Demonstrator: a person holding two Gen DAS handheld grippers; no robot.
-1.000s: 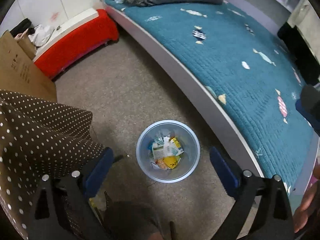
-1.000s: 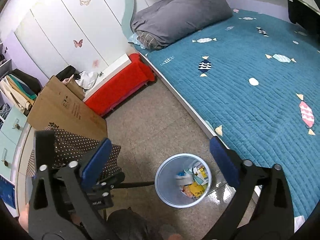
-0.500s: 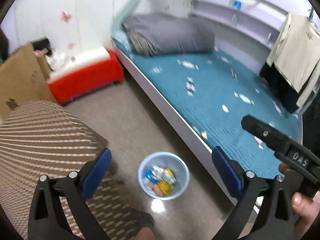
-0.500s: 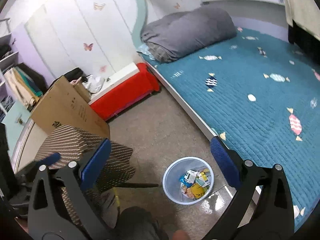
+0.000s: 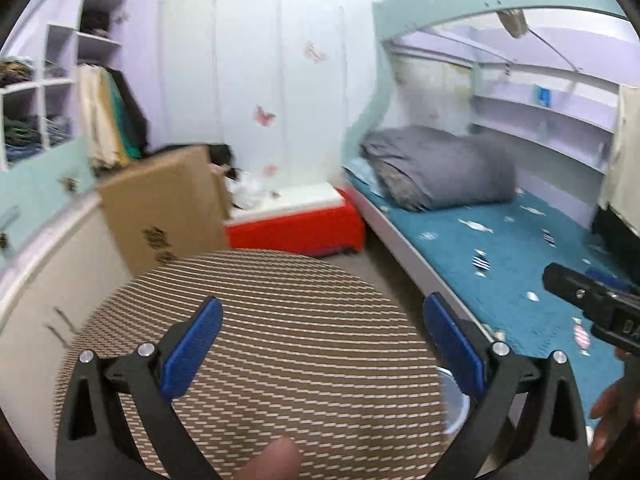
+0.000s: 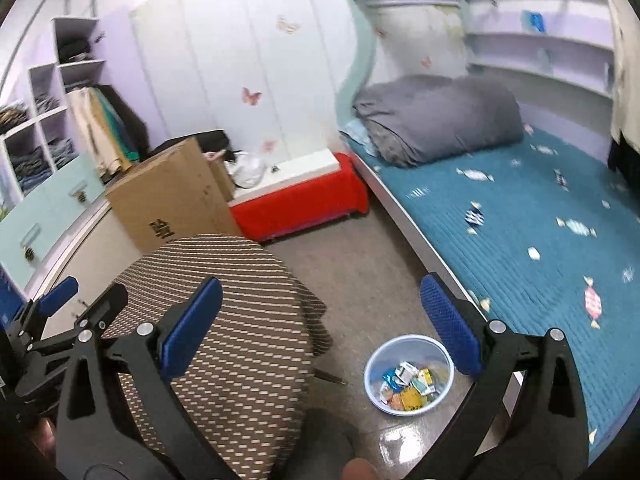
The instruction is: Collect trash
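A pale blue bin stands on the floor by the bed, with several wrappers inside. In the left wrist view only a sliver of the bin's rim shows past the round table. My left gripper is open and empty, held above the round table with the brown dotted cloth. My right gripper is open and empty, held high above the table's edge and the bin. The left gripper also shows at the left edge of the right wrist view.
A bed with a teal quilt and a grey rolled duvet runs along the right. A red-sided bench, a cardboard box, white cabinets and shelves line the back and left. Grey floor lies between table and bed.
Both grippers have lifted and tilted up from looking down at the bin to facing the room. The left one has moved over the round table. Both stay open and empty.
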